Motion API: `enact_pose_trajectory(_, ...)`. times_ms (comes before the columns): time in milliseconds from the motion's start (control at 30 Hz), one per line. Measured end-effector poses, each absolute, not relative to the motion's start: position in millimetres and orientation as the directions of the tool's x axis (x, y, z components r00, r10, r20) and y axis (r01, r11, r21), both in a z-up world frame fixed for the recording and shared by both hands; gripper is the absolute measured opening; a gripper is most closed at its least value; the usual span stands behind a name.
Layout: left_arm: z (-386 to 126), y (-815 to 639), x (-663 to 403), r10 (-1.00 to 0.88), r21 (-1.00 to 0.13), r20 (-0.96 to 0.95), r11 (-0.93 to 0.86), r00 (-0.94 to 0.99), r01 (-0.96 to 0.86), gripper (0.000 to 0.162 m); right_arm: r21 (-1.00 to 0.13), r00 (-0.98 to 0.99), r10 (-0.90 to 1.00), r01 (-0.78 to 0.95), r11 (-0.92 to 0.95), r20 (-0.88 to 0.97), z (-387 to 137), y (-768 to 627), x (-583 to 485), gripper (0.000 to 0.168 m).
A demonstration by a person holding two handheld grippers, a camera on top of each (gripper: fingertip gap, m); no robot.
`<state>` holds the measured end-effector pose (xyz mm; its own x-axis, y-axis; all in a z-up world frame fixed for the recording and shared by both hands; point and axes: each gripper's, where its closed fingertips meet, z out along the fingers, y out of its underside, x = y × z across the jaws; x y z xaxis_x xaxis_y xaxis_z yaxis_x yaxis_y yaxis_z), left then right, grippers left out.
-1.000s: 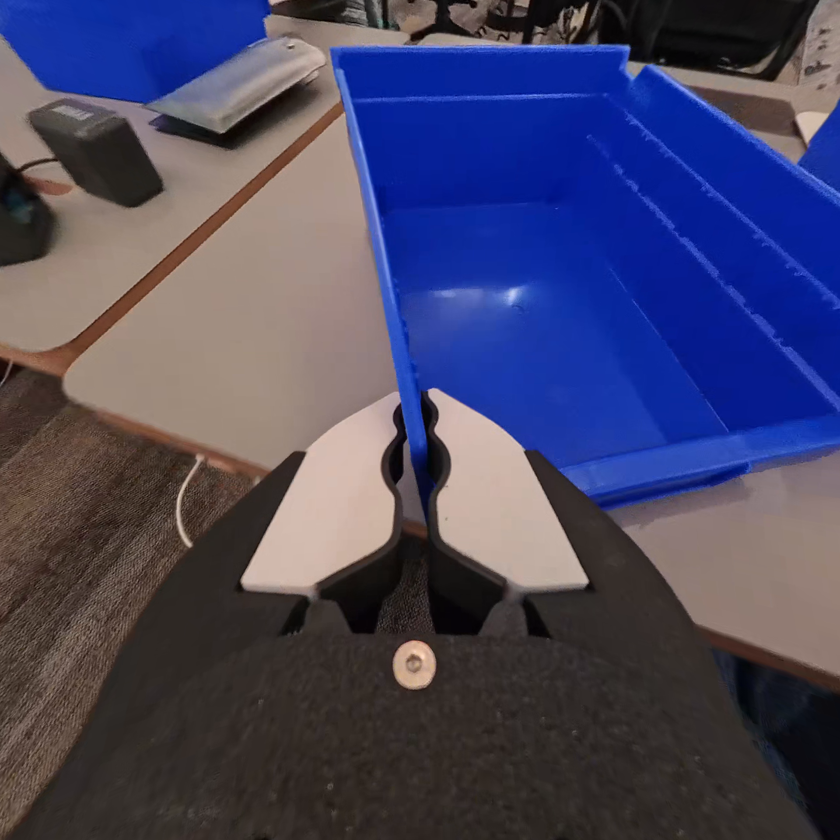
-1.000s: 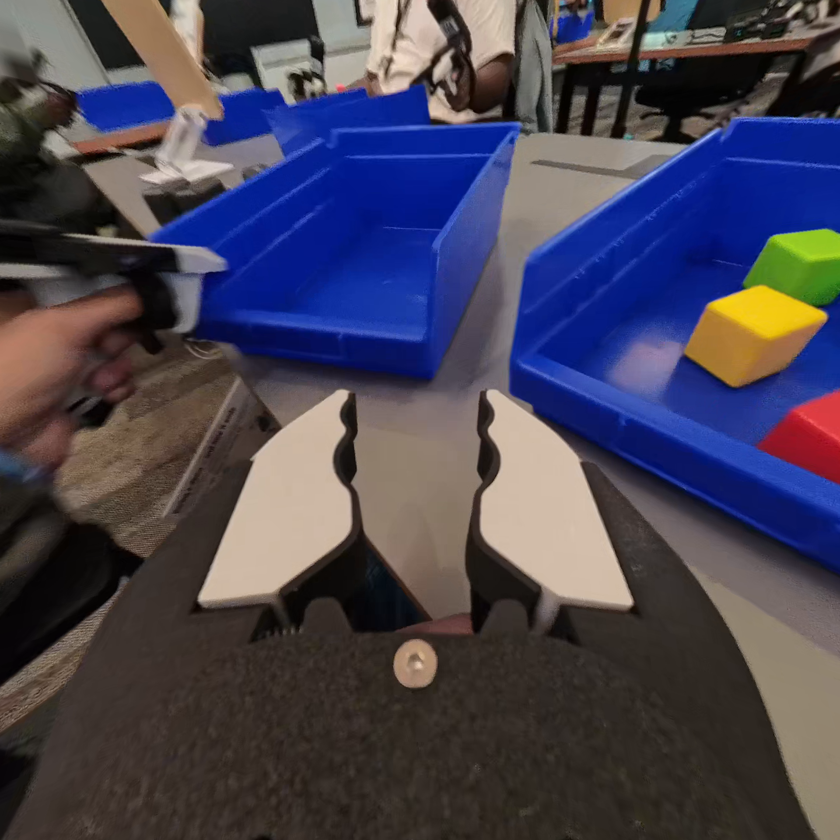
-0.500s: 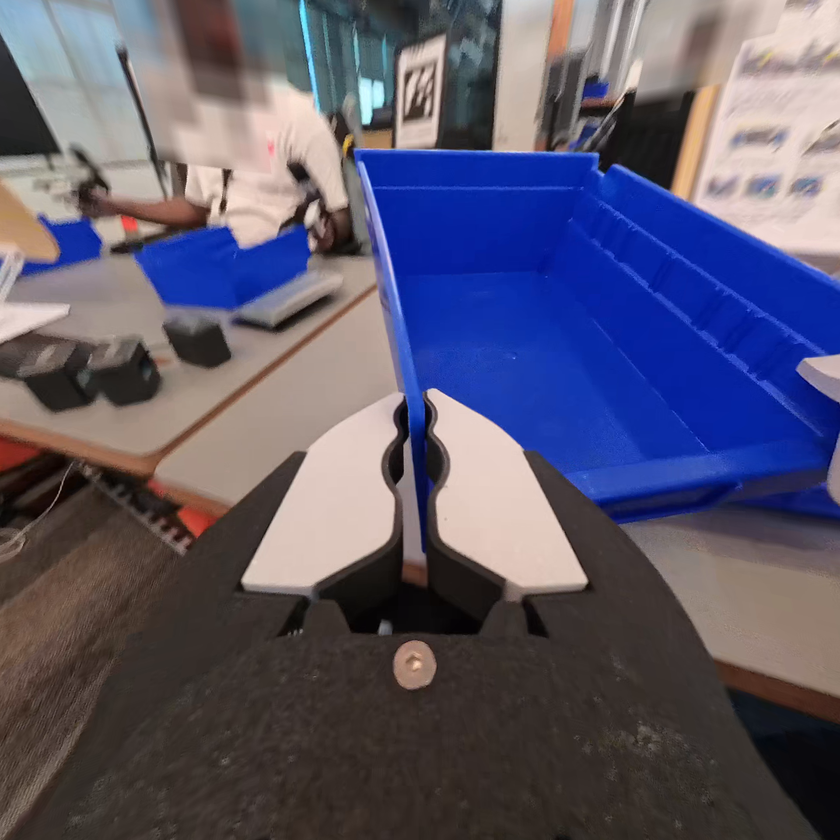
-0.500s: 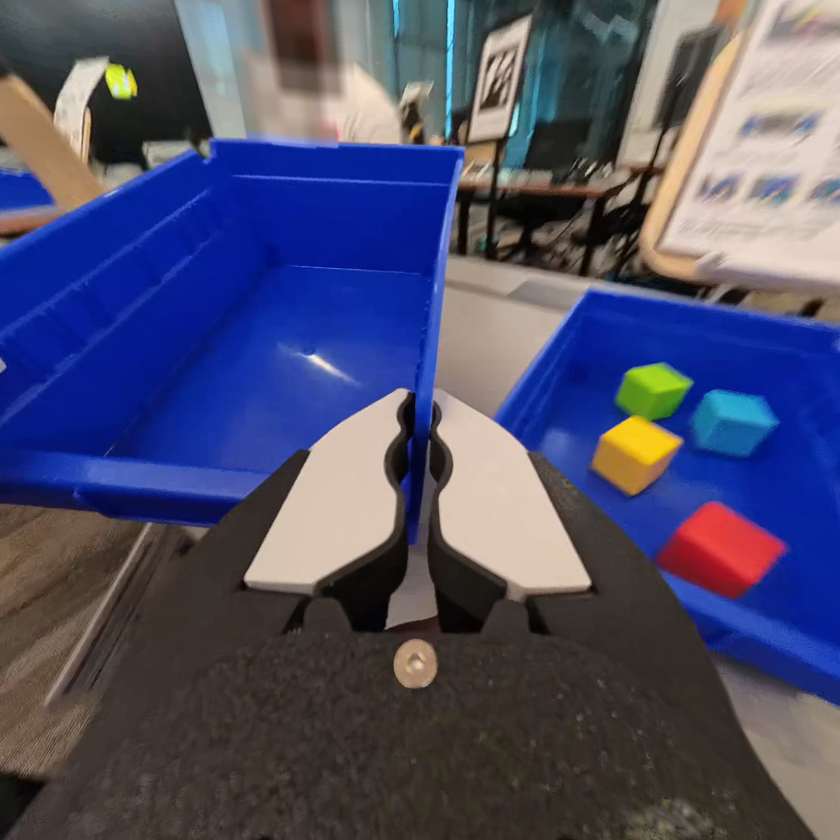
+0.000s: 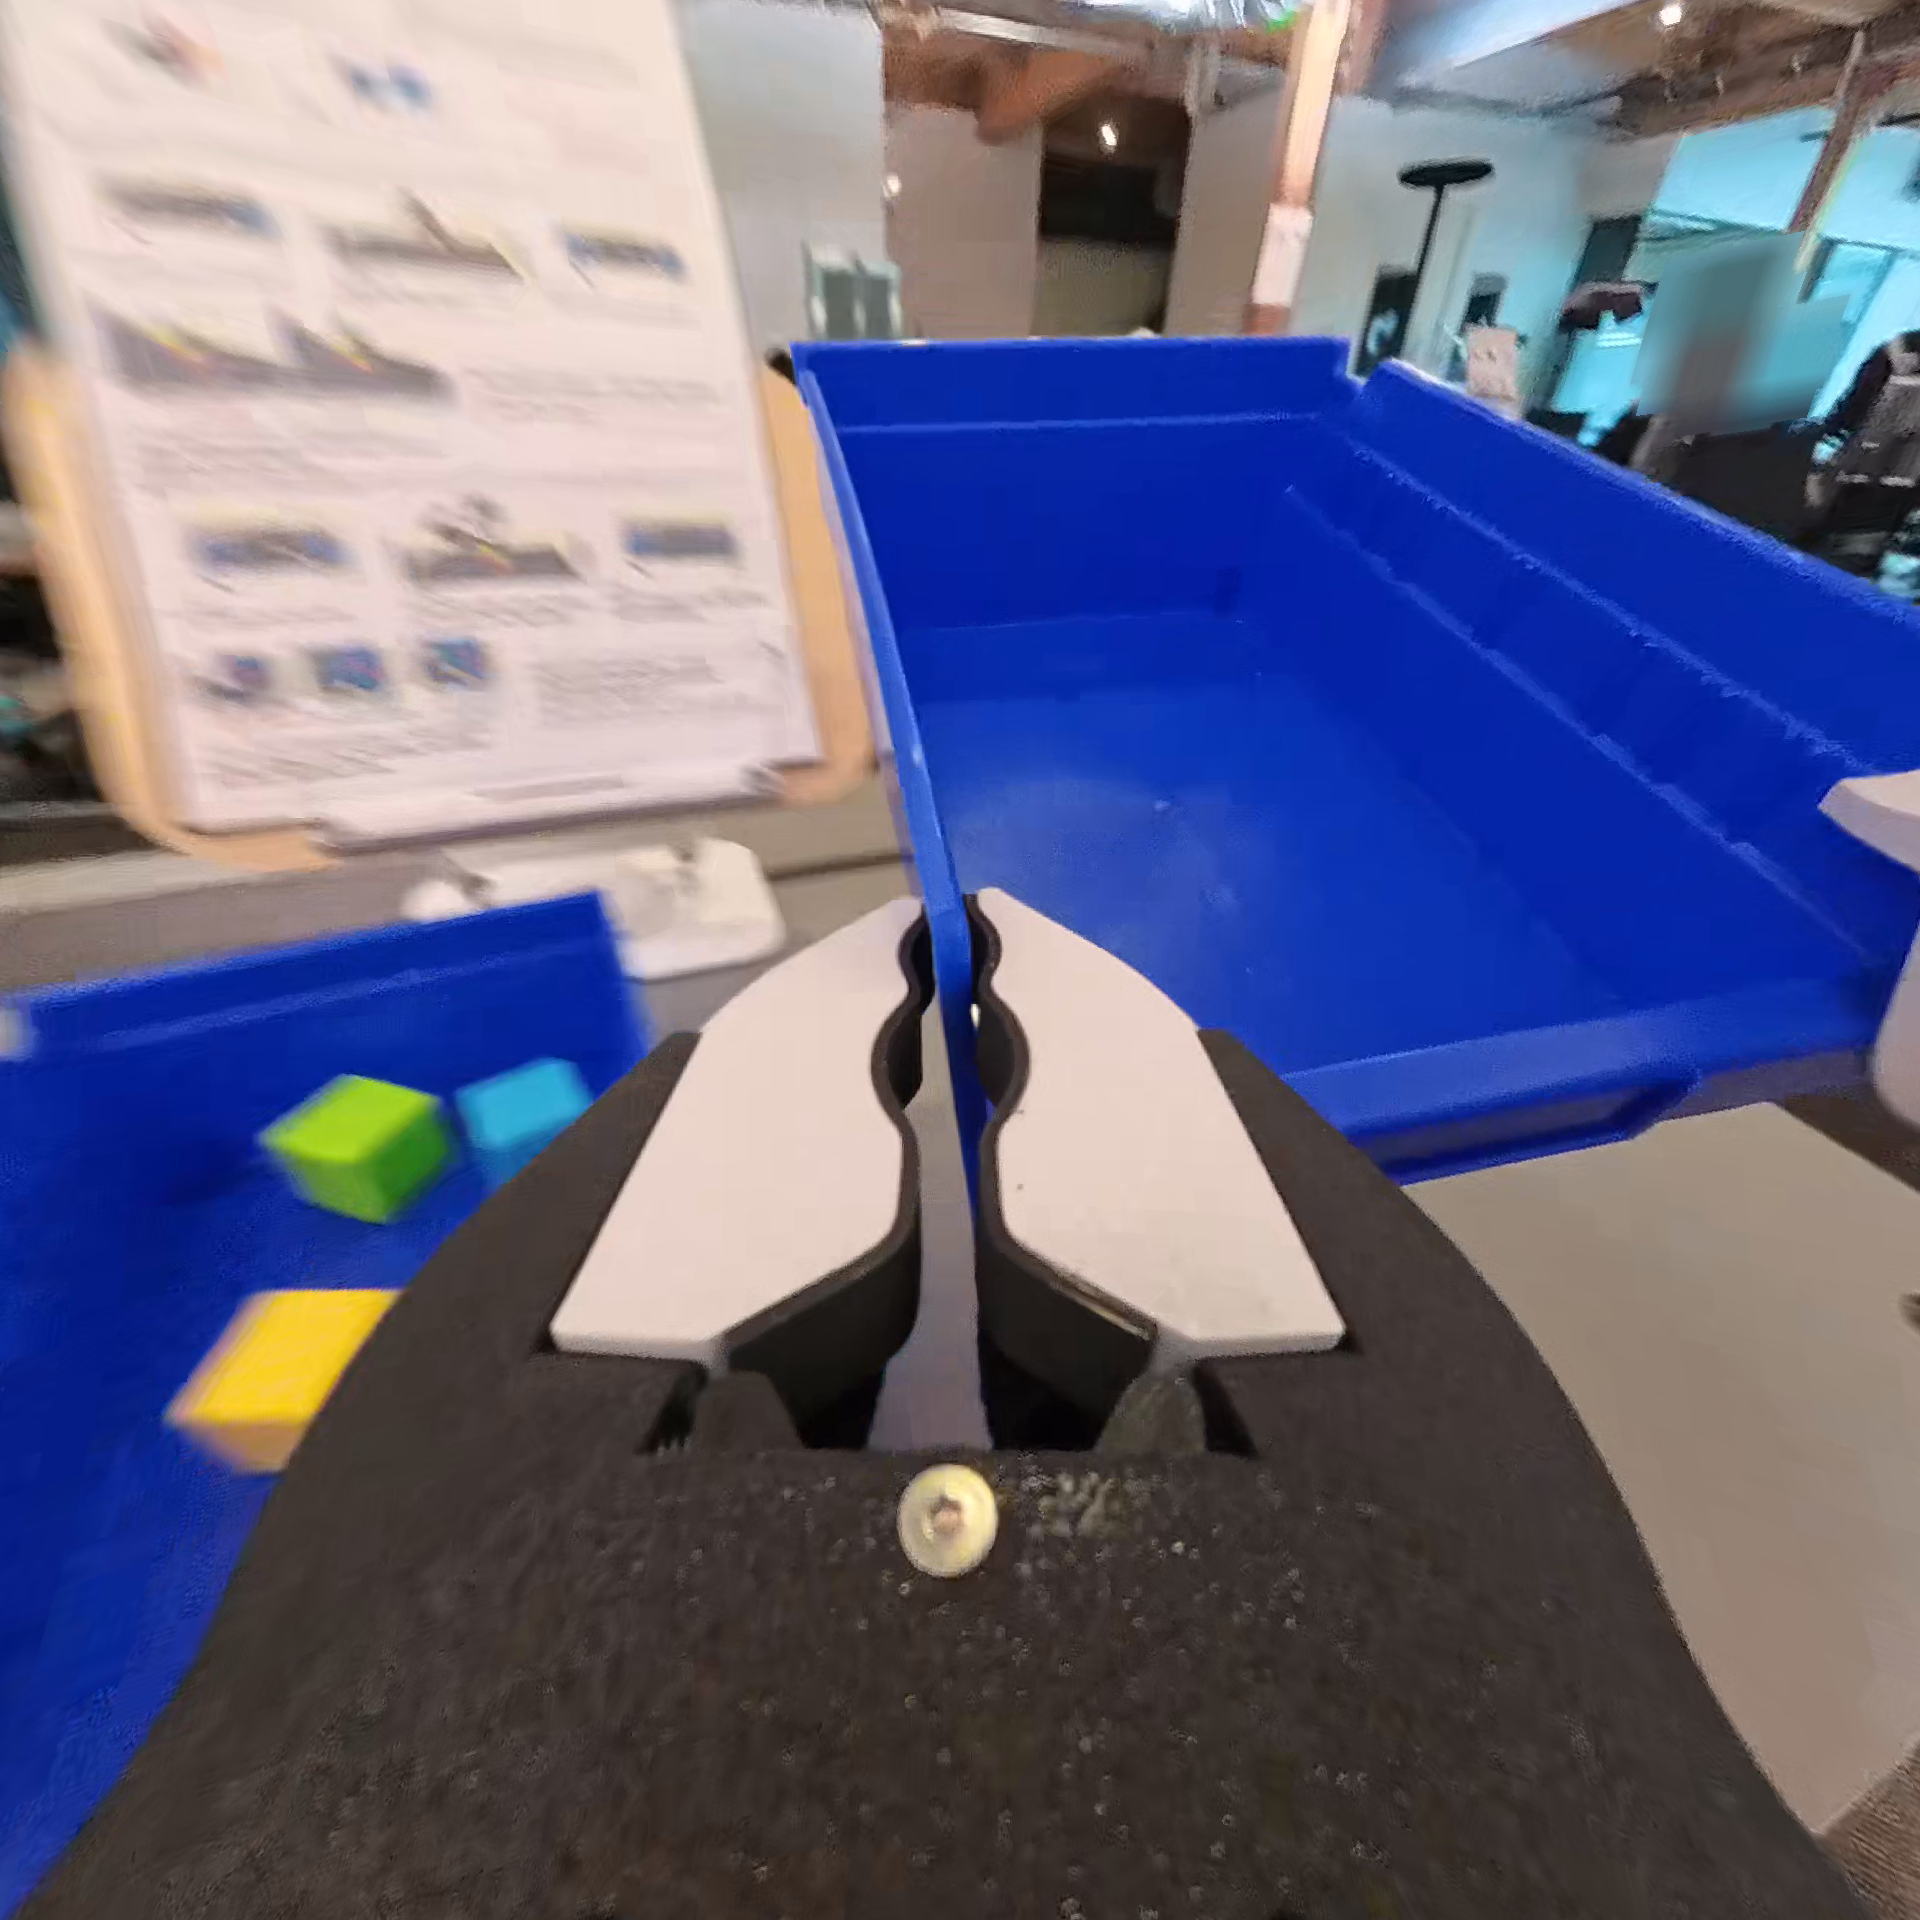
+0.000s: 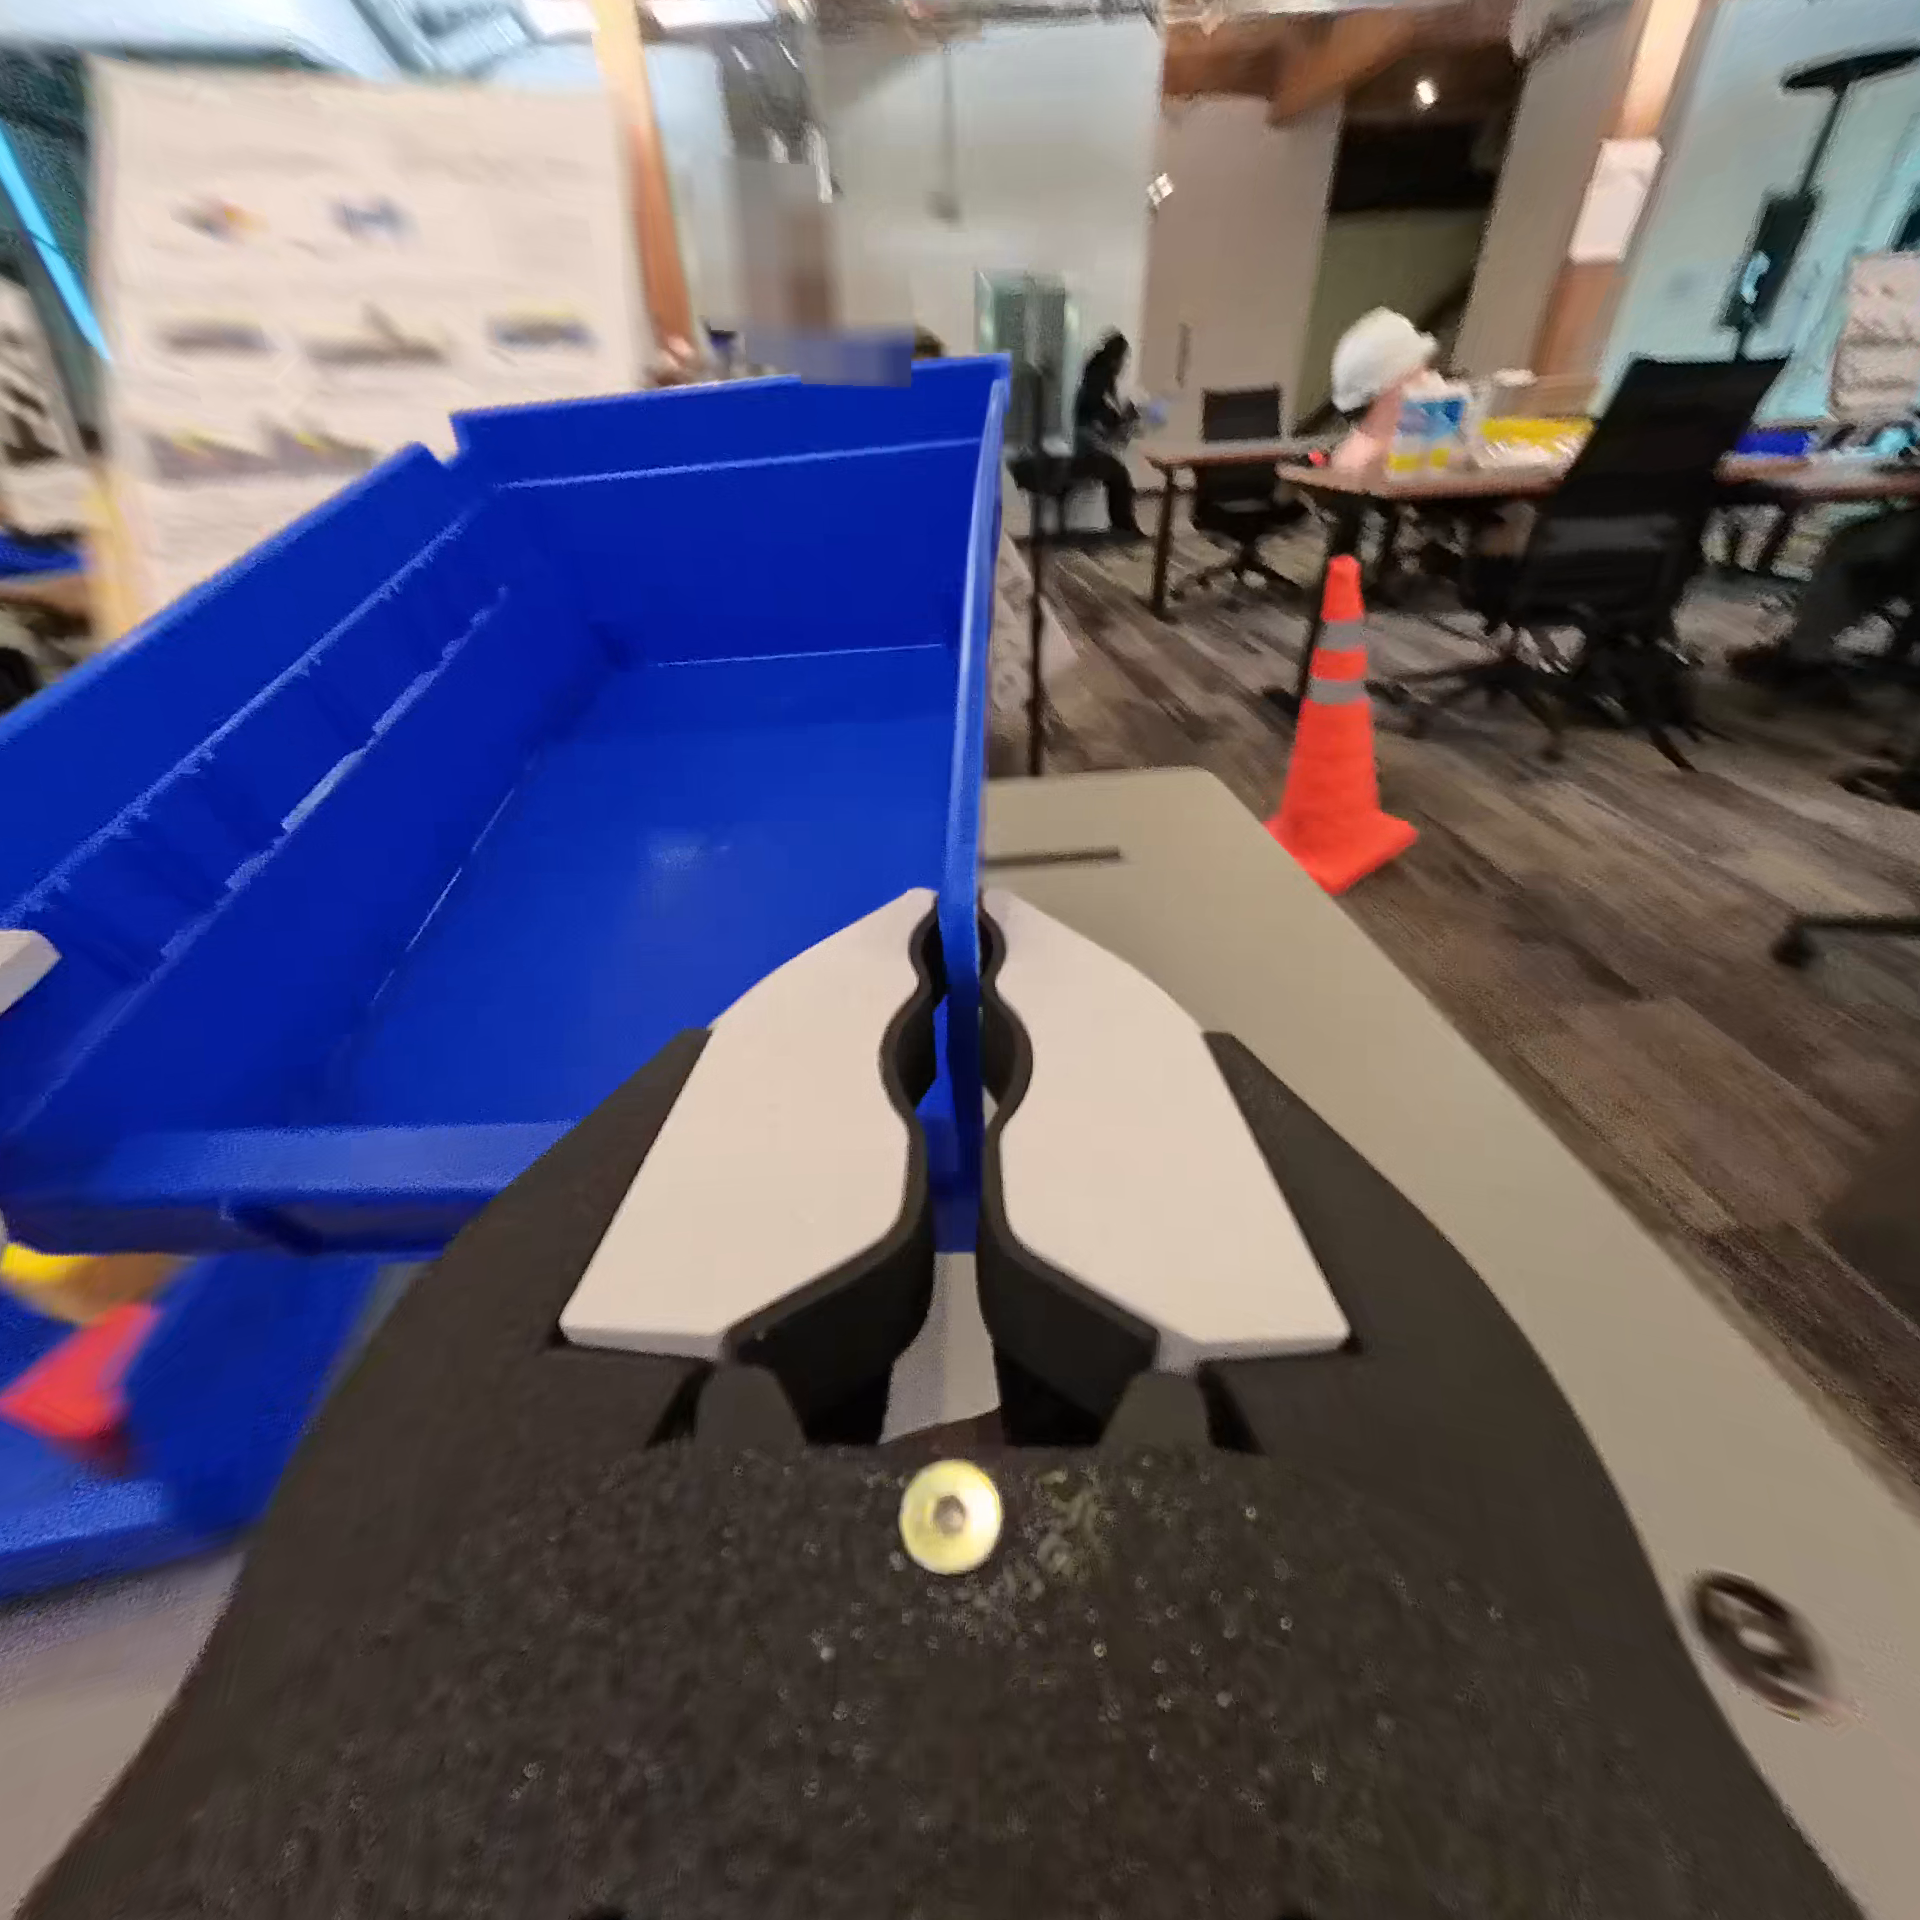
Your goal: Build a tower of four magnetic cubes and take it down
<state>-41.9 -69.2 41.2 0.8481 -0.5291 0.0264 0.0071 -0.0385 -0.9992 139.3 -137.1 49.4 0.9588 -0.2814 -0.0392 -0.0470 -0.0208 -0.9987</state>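
Note:
My left gripper point(image 5: 948, 914) is shut on the left wall of an empty blue bin point(image 5: 1143, 520). My right gripper point(image 6: 961, 904) is shut on the bin's right wall point(image 6: 971, 675). The bin hangs tilted above the table between both grippers. A second blue bin point(image 5: 312, 977) sits lower left and holds a green cube point(image 5: 358, 1143), a cyan cube point(image 5: 520, 1101) and a yellow cube point(image 5: 281, 1371). The right wrist view shows this second bin point(image 6: 239, 1382) under the held one, with a red cube point(image 6: 78, 1387) and the yellow cube point(image 6: 42, 1273). All are blurred.
The grey table point(image 6: 1351, 1143) runs under and to the right of the held bin, with a dark round mark point(image 6: 1756, 1652). A poster board point(image 5: 416, 416) and a white stand point(image 5: 686, 904) are behind the cube bin. An orange cone point(image 6: 1340, 727) and chairs stand on the floor beyond.
My right gripper, open one second ago, has shut on the empty bin's right wall. Both grippers have lifted the bin and swung it right, partly over the bin with the cubes.

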Motion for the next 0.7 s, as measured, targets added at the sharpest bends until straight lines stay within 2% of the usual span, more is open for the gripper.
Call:
enact_pose_trajectory(133,-33.2,-72.4,59.9,-0.569,-0.980,0.053,-0.186,0.820,-0.066,0.004,-0.976,0.936,-0.342,-0.147,-0.163,-0.084,-15.5,-142.2,237.1,0.003)
enact_pose_trajectory(233,-72.6,-80.6,92.3,-0.581,-0.964,0.018,-0.225,0.814,-0.140,0.005,-0.953,0.941,-0.306,-0.216,-0.211,-0.146,-58.5,-139.0,271.2,0.003)
enact_pose_trajectory(400,-111.6,-86.6,116.6,-0.617,-0.940,-0.032,-0.248,0.786,-0.233,0.008,-0.943,0.958,-0.268,-0.176,-0.283,-0.098,-91.5,-134.1,297.7,0.003)
enact_pose_trajectory(567,-122.4,-84.3,120.6,-0.650,-0.936,-0.035,-0.246,0.759,-0.254,0.013,-0.919,0.956,-0.241,-0.238,-0.315,-0.165,-119.9,-124.8,302.7,0.004)
enact_pose_trajectory(600,-123.6,-86.9,120.6,-0.664,-0.932,-0.011,-0.264,0.748,-0.249,0.016,-0.916,0.950,-0.233,-0.273,-0.294,-0.209,-120.2,-122.7,302.6,0.004)
enact_pose_trajectory(700,-122.2,-95.8,110.2,-0.688,-0.921,0.048,-0.311,0.724,-0.234,0.049,-0.904,0.928,-0.238,-0.344,-0.255,-0.286,-116.8,-122.3,305.7,0.008)
